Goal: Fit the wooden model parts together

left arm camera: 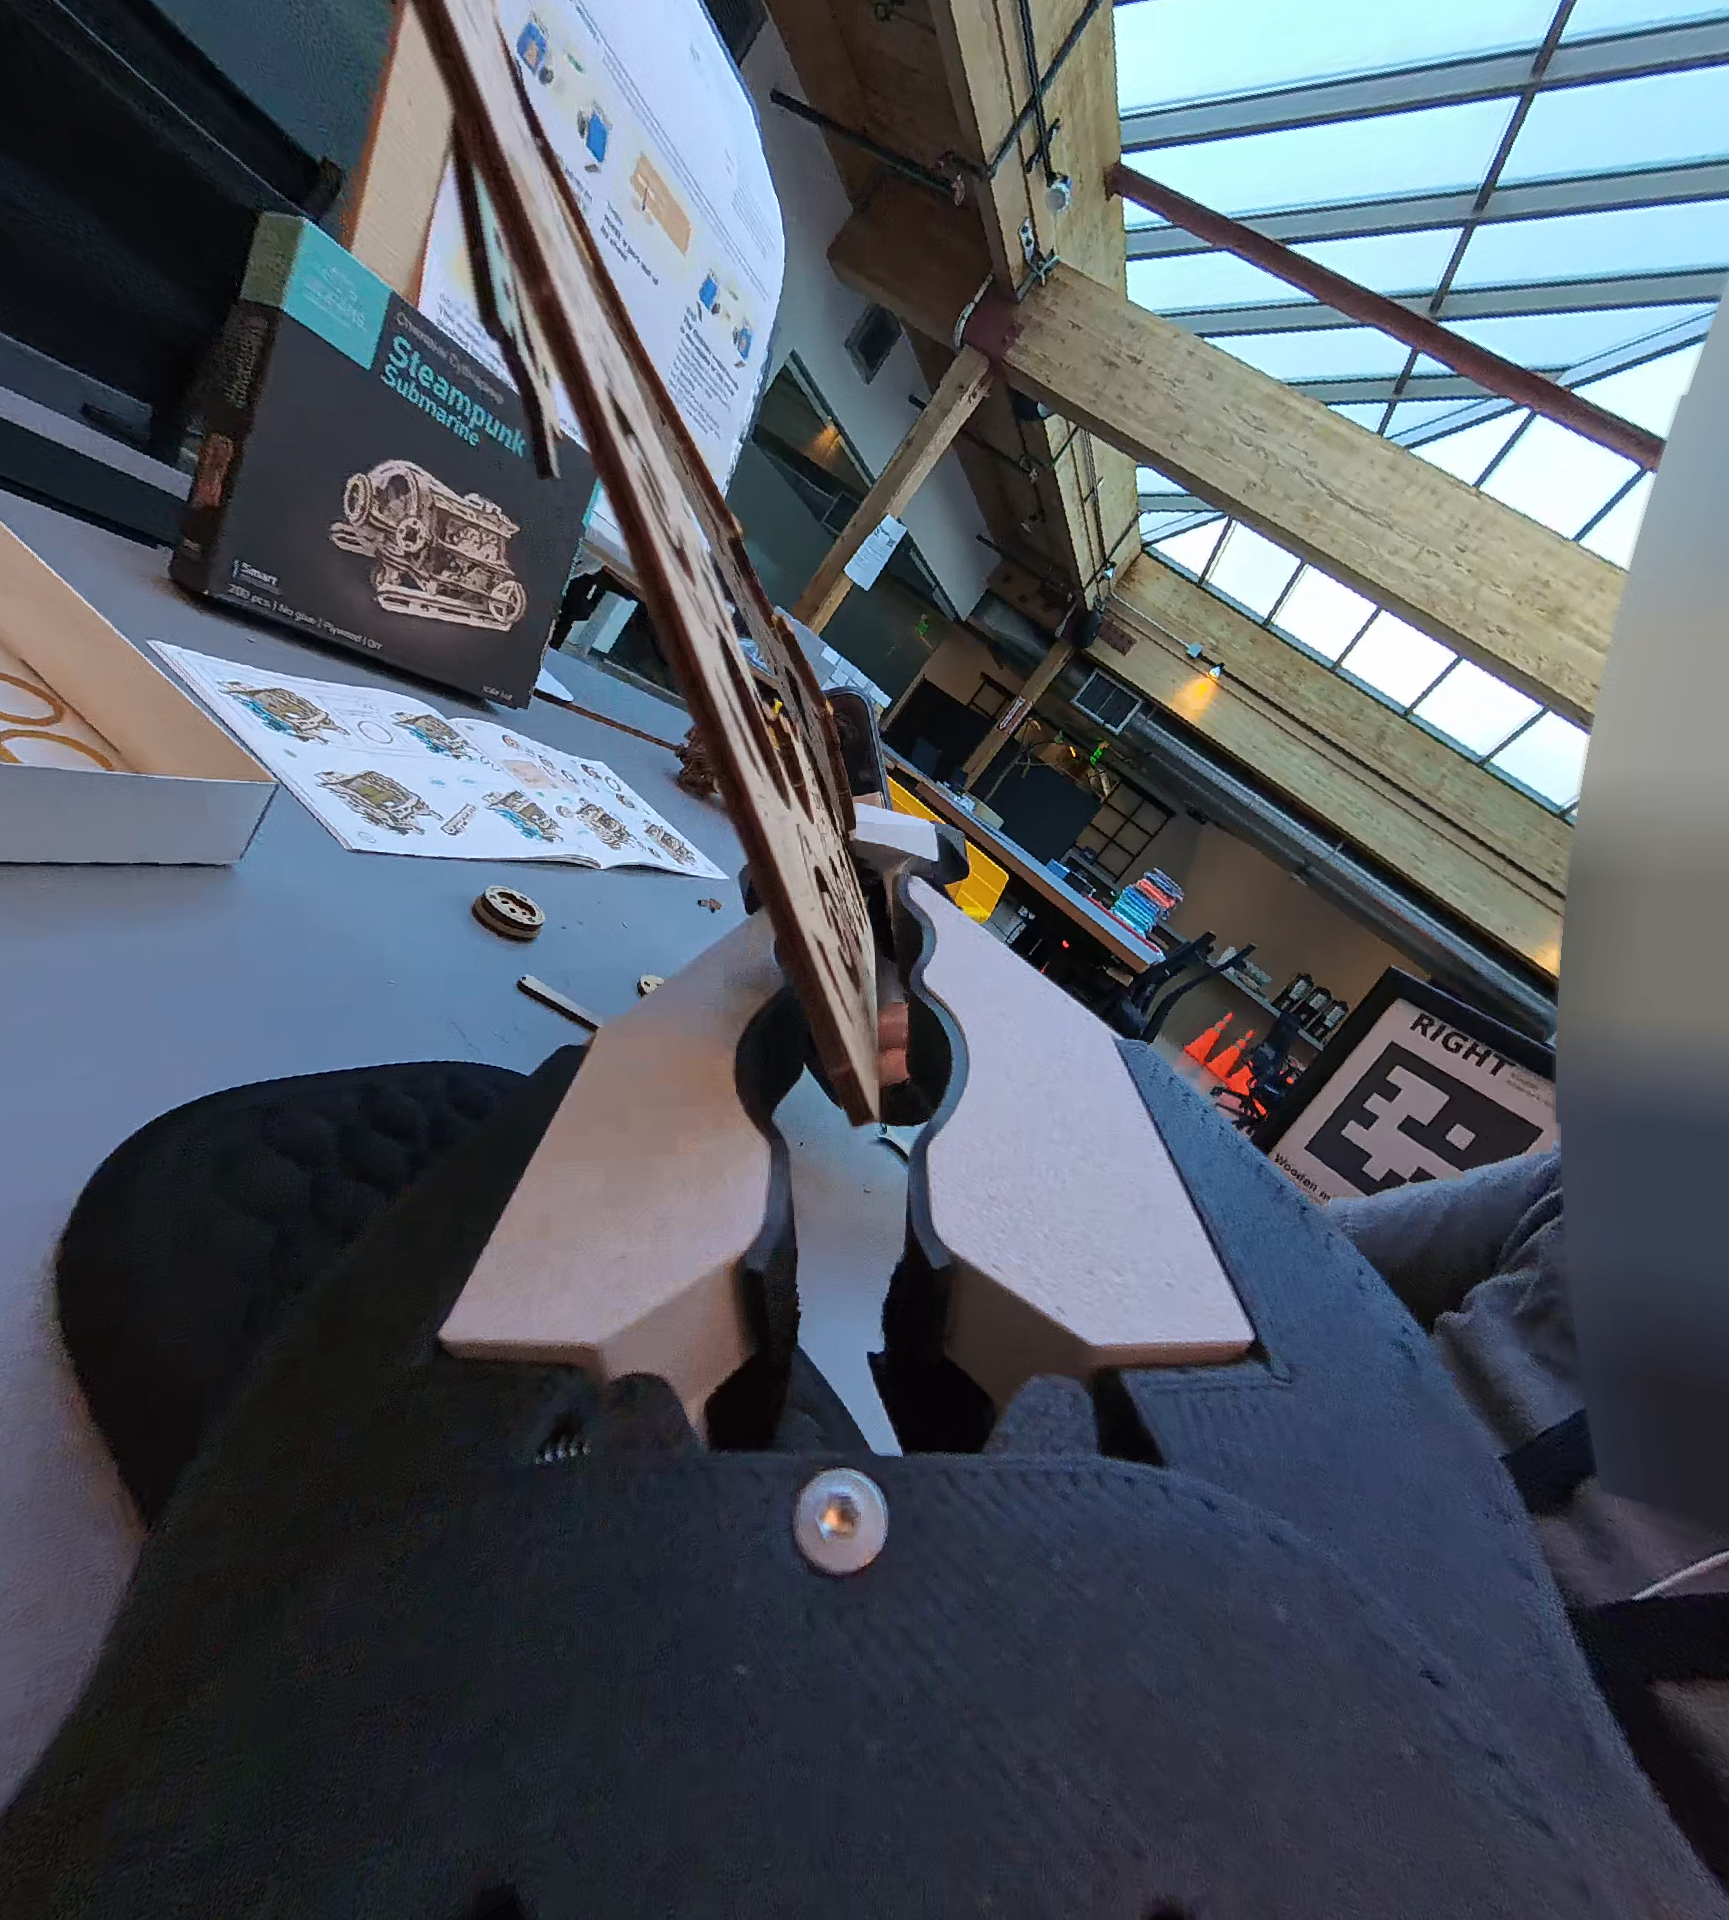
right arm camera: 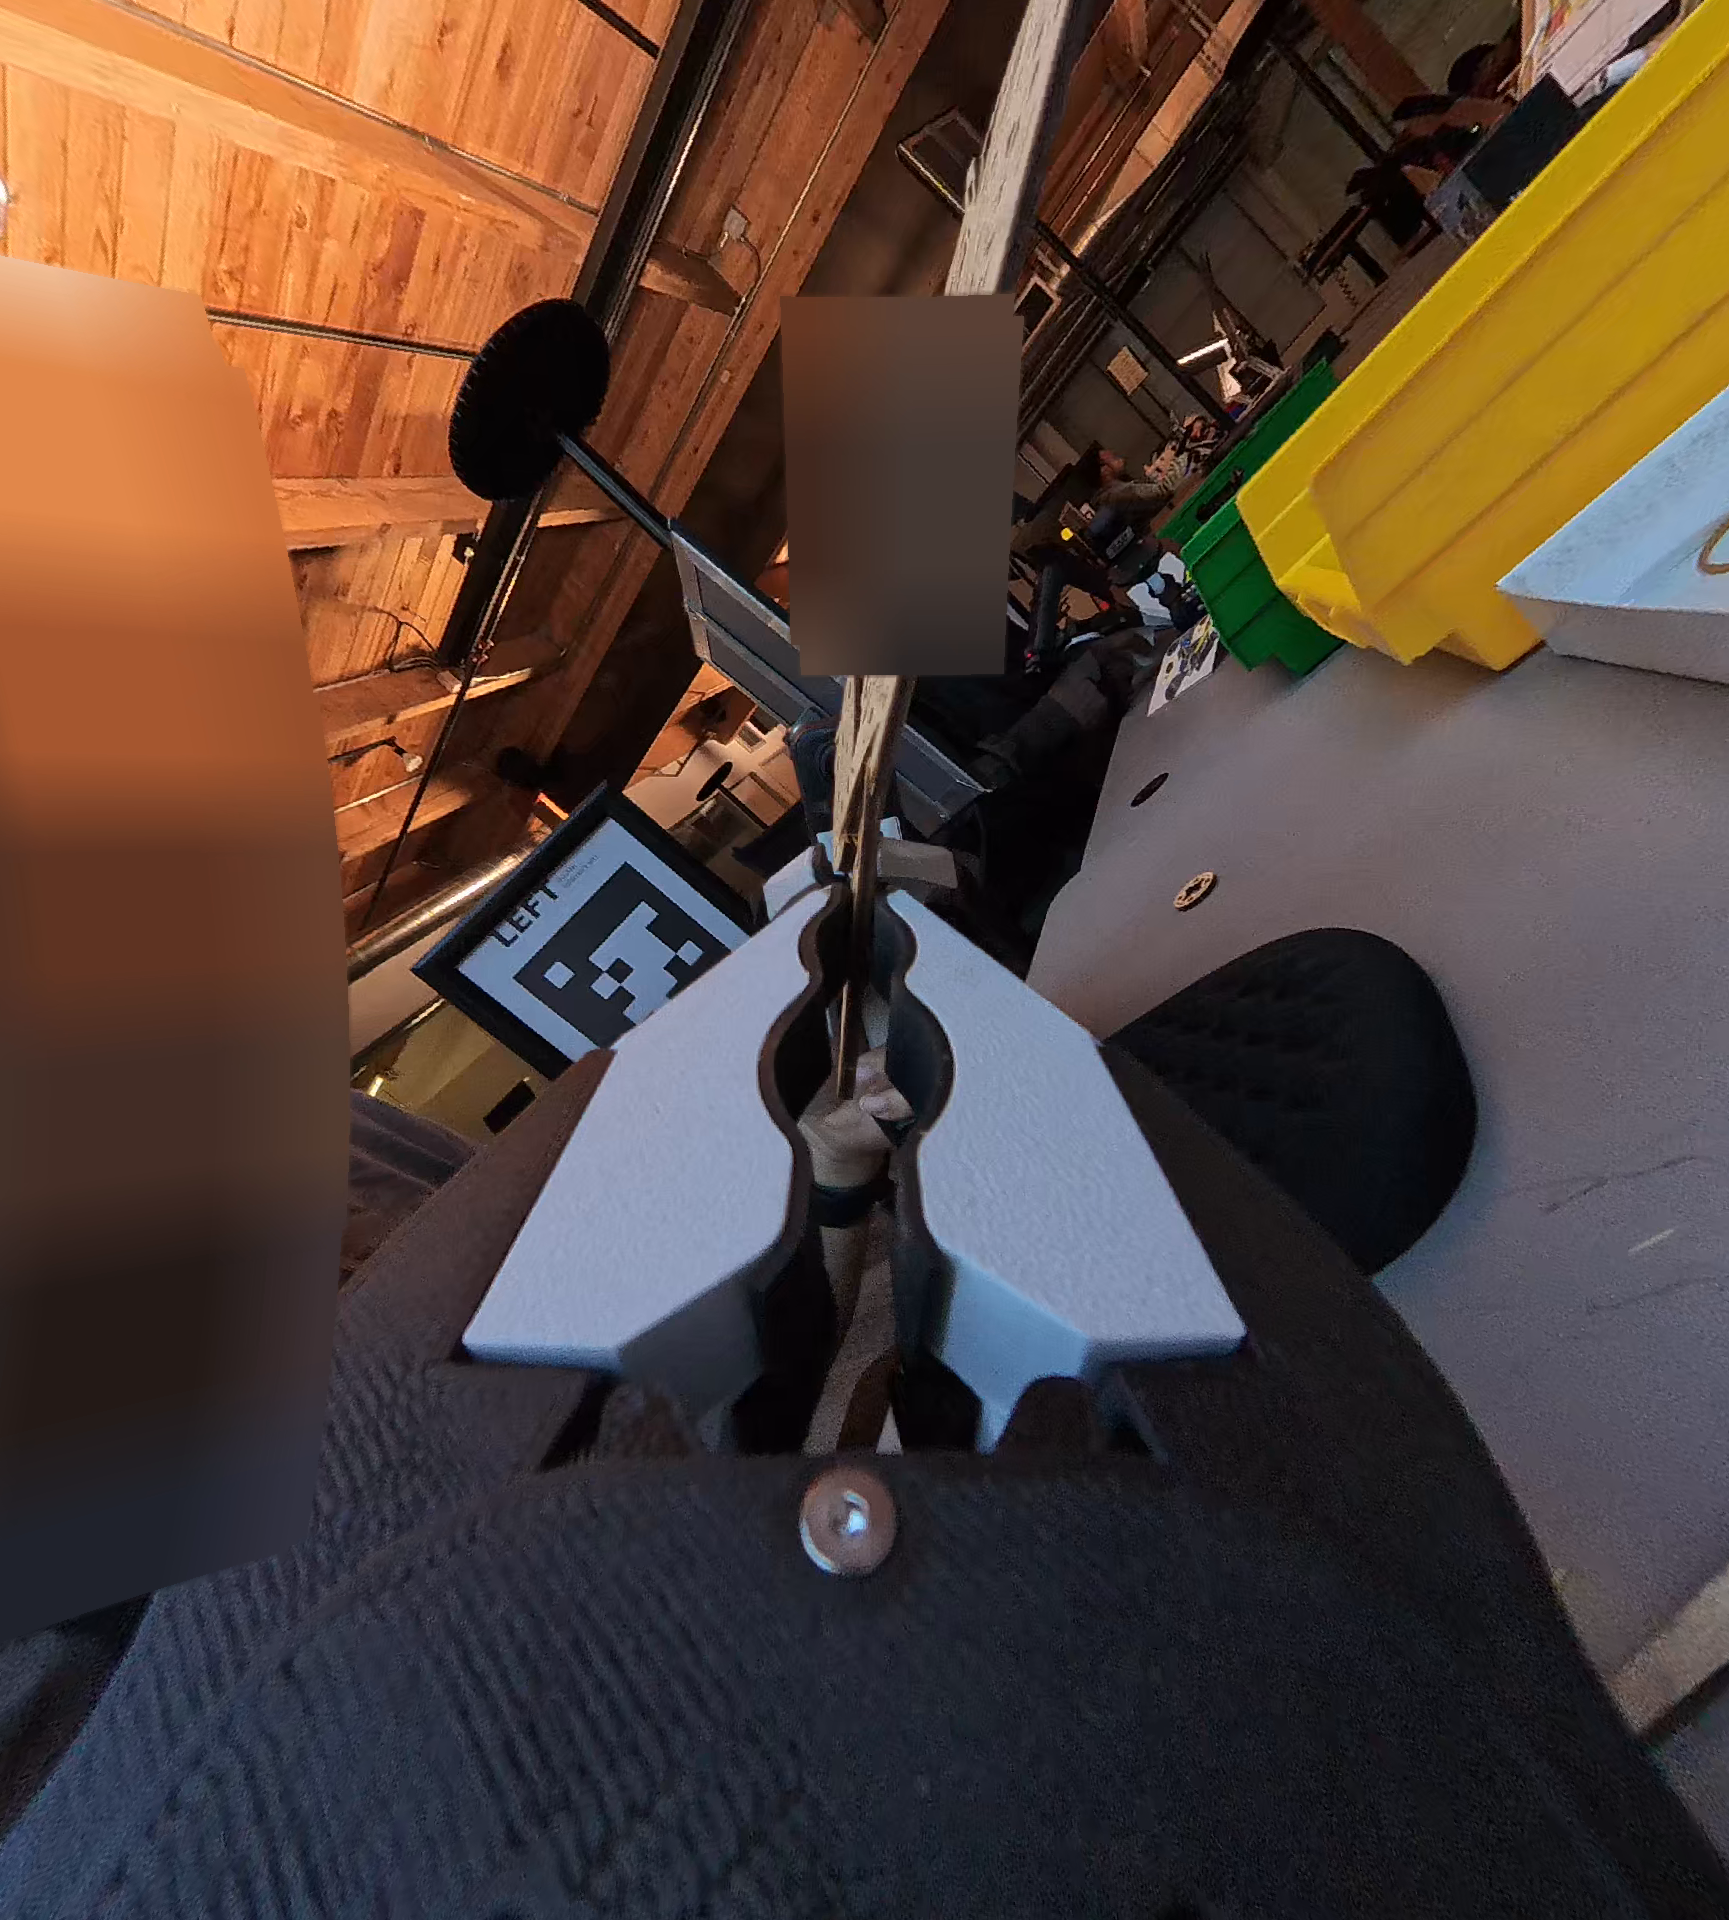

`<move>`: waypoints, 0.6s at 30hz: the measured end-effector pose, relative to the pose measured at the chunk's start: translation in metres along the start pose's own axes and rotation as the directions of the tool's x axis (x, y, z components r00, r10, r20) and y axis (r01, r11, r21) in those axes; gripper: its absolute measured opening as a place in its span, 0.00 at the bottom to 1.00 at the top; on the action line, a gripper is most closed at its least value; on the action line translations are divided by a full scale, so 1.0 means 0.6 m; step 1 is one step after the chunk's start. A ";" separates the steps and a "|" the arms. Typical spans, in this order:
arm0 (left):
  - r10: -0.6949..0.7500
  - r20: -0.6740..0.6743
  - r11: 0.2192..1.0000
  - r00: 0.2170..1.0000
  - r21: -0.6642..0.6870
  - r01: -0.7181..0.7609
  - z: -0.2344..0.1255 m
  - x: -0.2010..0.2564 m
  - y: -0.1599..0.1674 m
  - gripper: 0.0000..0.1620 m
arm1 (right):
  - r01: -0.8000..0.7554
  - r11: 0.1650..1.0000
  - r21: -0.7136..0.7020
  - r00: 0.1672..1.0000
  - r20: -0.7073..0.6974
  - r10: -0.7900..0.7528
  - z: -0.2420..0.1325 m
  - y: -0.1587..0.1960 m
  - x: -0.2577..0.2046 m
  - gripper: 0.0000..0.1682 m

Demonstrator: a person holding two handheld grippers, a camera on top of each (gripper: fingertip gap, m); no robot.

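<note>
A thin laser-cut wooden parts sheet [left arm camera: 694, 540] rises up and to the left, held above the grey table [left arm camera: 216, 987]. My left gripper [left arm camera: 839, 925] is shut on its lower corner. In the right wrist view the same sheet [right arm camera: 868, 748] shows edge-on, and my right gripper [right arm camera: 855, 909] is shut on it. The two grippers meet tip to tip on opposite sides of the sheet: the right one's tip [left arm camera: 901, 842] shows behind it, and the left one's tip [right arm camera: 907, 860] shows beyond mine. A small wooden gear [left arm camera: 507, 914] and a wooden stick [left arm camera: 559, 1000] lie loose on the table.
The dark model kit box [left arm camera: 372, 468] stands at the back, an open instruction booklet [left arm camera: 444, 779] in front of it. A white tray [left arm camera: 60, 810] holds rubber bands at left. A black mat [left arm camera: 299, 1195] lies near me. Yellow bins [right arm camera: 1514, 364] and green bins [right arm camera: 1244, 561] stand at the table's end. About 7 cm separates my left fingertips from my right.
</note>
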State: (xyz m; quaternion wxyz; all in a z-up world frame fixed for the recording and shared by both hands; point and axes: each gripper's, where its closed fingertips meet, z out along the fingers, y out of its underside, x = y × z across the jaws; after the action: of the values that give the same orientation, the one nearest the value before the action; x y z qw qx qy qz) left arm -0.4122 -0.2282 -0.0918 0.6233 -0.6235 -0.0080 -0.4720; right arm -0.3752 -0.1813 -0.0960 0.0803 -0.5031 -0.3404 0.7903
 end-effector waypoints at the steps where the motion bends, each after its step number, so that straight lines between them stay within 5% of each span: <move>1: 0.002 0.006 1.000 1.000 0.008 -0.002 -0.008 -0.002 -0.004 0.07 | 0.015 1.000 -0.007 1.000 -0.008 -0.015 -0.003 0.000 0.000 0.01; 18: 0.038 0.073 0.999 0.997 -0.013 -0.037 -0.061 -0.022 -0.019 0.02 | 0.022 1.000 -0.010 0.999 -0.044 -0.023 -0.008 0.010 0.010 0.01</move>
State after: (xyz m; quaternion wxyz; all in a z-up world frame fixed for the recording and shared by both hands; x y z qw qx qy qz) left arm -0.4476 -0.2466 -0.0990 0.6277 -0.6439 -0.0165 -0.4372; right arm -0.3726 -0.1807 -0.1051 0.0941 -0.5167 -0.3481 0.7765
